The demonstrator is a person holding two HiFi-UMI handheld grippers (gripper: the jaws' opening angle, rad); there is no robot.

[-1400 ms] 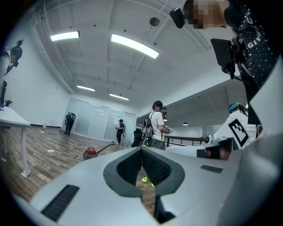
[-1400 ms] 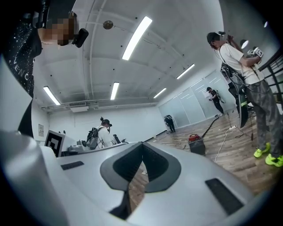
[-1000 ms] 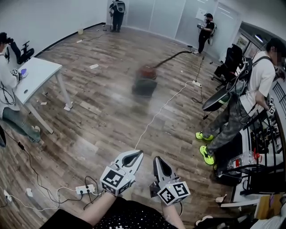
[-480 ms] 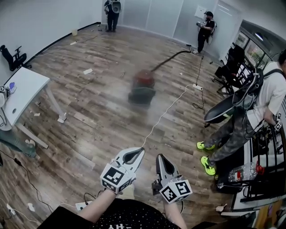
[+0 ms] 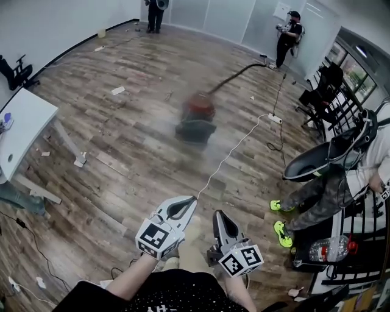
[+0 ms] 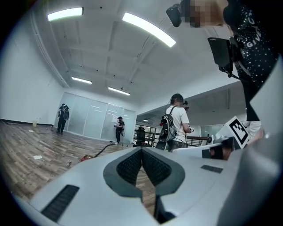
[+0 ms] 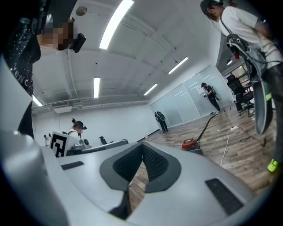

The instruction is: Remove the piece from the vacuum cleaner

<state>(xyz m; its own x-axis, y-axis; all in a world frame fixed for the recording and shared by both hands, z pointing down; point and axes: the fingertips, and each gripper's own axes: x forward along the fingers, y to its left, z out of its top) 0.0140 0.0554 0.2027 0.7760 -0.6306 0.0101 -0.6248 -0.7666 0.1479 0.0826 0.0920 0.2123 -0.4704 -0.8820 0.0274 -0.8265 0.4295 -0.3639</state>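
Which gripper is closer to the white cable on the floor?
Left. The left gripper overlaps the near end of the white cable in the head view; the right gripper sits off to its right.

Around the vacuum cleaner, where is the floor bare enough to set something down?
The floor is bare left of the vacuum cleaner, toward the white table, and in front of it, left of the white cable. The right side is crowded: that cable, a power strip and a person's legs.

It was a large open office or lab hall; wood-plank floor (image 5: 122, 128), glass partition walls (image 5: 228, 15), ceiling strip lights (image 6: 148, 28); a white worktop (image 5: 18, 131) and office chairs (image 5: 17, 72) stood at the sides.
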